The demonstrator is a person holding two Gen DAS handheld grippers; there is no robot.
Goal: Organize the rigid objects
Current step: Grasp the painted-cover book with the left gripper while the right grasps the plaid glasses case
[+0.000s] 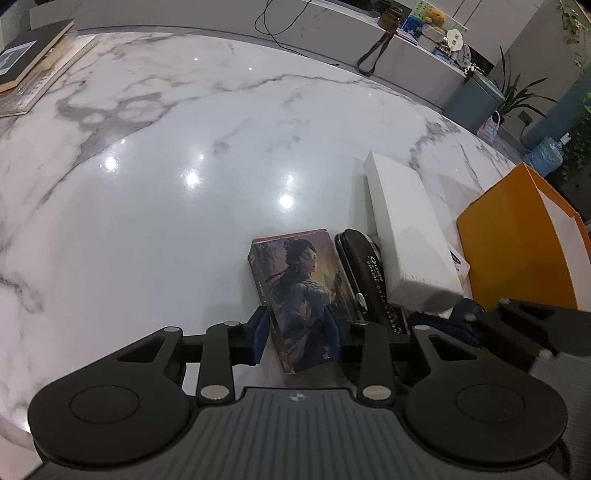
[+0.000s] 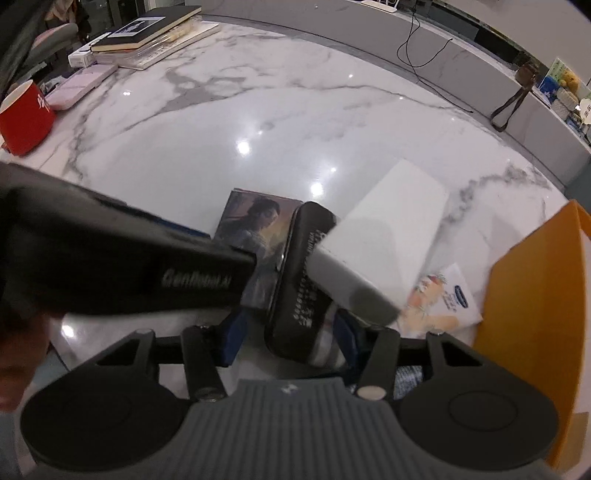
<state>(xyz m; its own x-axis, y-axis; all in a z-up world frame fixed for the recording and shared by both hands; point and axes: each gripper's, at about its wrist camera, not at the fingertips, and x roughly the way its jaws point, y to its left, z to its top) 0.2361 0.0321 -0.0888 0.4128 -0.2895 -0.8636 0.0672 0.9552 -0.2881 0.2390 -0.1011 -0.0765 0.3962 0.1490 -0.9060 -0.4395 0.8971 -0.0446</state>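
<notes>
In the left wrist view, an illustrated box (image 1: pixel 301 291) showing a woman's portrait lies on the marble table (image 1: pixel 184 129). My left gripper (image 1: pixel 297 330) is shut on its near end, with a blue pad against each long side. Right beside it lies a black zip case (image 1: pixel 364 273) with white lettering. In the right wrist view, my right gripper (image 2: pixel 291 336) straddles that black case (image 2: pixel 299 280); it is open, with a gap between the left pad and the case. A long white box (image 2: pixel 384 240) rests tilted across the case's right edge.
An orange box (image 2: pixel 535 280) stands at the right edge, with a printed packet (image 2: pixel 443 299) beside it. At the far left are a red mug (image 2: pixel 24 118), a pink case (image 2: pixel 81 85) and stacked books (image 2: pixel 147 33). The left gripper's black body (image 2: pixel 129 258) crosses the right view.
</notes>
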